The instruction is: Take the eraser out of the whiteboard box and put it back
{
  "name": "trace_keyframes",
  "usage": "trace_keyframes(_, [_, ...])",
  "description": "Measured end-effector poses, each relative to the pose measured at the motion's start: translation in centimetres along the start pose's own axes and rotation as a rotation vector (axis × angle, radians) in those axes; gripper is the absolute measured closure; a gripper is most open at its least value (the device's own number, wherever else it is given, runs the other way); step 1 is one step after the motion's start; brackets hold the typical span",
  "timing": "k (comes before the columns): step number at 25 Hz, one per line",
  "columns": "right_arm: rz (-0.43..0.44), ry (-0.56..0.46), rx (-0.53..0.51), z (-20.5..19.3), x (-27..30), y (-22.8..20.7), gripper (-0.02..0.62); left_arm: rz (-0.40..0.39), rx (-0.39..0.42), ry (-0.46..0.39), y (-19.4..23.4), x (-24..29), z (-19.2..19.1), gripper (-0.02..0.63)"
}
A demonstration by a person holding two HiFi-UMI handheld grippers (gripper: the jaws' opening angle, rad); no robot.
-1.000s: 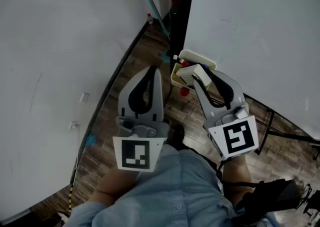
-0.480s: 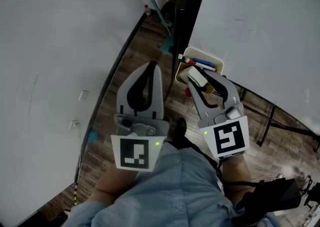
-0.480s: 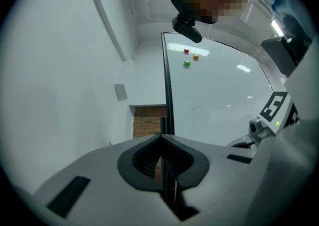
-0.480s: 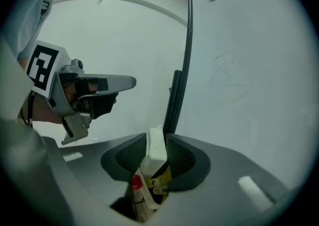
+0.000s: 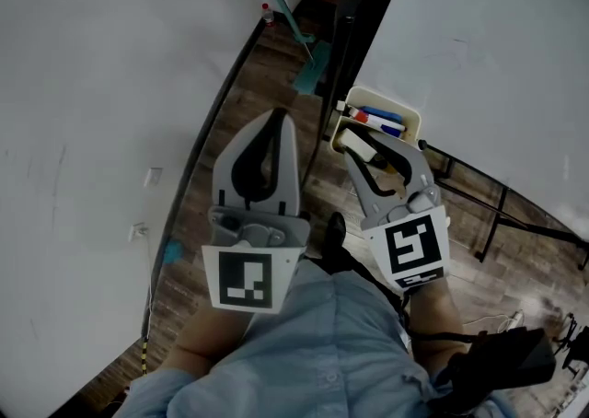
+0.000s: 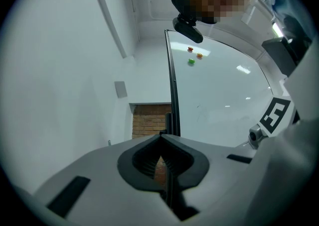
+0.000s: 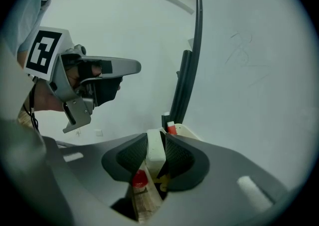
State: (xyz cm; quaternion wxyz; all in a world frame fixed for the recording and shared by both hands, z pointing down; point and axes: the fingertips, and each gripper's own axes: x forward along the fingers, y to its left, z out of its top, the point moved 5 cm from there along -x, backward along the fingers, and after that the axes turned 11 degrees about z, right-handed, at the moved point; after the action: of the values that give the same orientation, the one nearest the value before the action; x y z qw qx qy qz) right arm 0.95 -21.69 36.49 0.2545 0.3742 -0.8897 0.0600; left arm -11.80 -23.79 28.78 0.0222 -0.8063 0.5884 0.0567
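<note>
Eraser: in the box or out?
Out, or just entering: the eraser is pinched in the right gripper, jaws closing, at the whiteboard box opening. How far it dips in, cannot tell.

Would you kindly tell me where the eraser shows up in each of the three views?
Head view: the eraser is right of centre, at the box's near rim, between the right gripper's closing jaws.
Left gripper view: not in it.
Right gripper view: lower centre, between the jaws.
Shared landmark: the black whiteboard post.
</note>
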Motion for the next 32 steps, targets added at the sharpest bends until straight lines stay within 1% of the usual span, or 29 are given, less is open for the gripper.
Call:
trace_keyframes(4, [-0.002, -0.002, -0.016, 0.2, 0.3, 0.1, 0.480, -0.003, 0.004, -0.002, 0.2, -0.1, 0.2, 0.601])
trace_keyframes(9, [0.013, -0.038, 0.006, 0.5, -0.4, 0.4, 0.476, -0.005, 0.011, -0.004, -0.3, -0.7, 0.5, 0.601])
trace_keyframes(12, [0.009, -0.066, 0.007, 0.7, -1.3, 0.6, 0.476, -0.002, 0.024, -0.020, -0.8, -1.3, 1.1, 0.601])
trace_keyframes(14, [-0.004, -0.110, 0.022, 1.1, -2.3, 0.4, 0.476, 0.001, 0.032, -0.030, -1.2, -1.8, 1.6, 0.601])
trace_keyframes(17, [-0.031, -0.214, 0.061, 2.2, -4.5, -0.3, 0.494, 0.002, 0.030, -0.041, -1.9, -2.5, 2.3, 0.601])
trace_keyframes(22, [-0.078, -0.380, 0.072, 4.0, -8.2, -1.3, 0.577, 0.007, 0.032, -0.055, -3.6, -3.6, 3.5, 0.601])
trace_keyframes(25, [-0.085, -0.467, 0.081, 4.9, -9.9, -1.5, 0.594, 0.013, 0.037, -0.064, -4.4, -4.1, 4.2, 0.601])
trace_keyframes(28, [-0.099, -0.524, 0.077, 5.5, -11.3, -1.6, 0.594, 0.019, 0.026, -0.070, -5.1, -4.6, 4.7, 0.601])
trace_keyframes(32, [-0.103, -0.555, 0.071, 5.8, -12.4, -1.7, 0.594, 0.027, 0.019, -0.084, -6.0, -5.2, 5.2, 0.601])
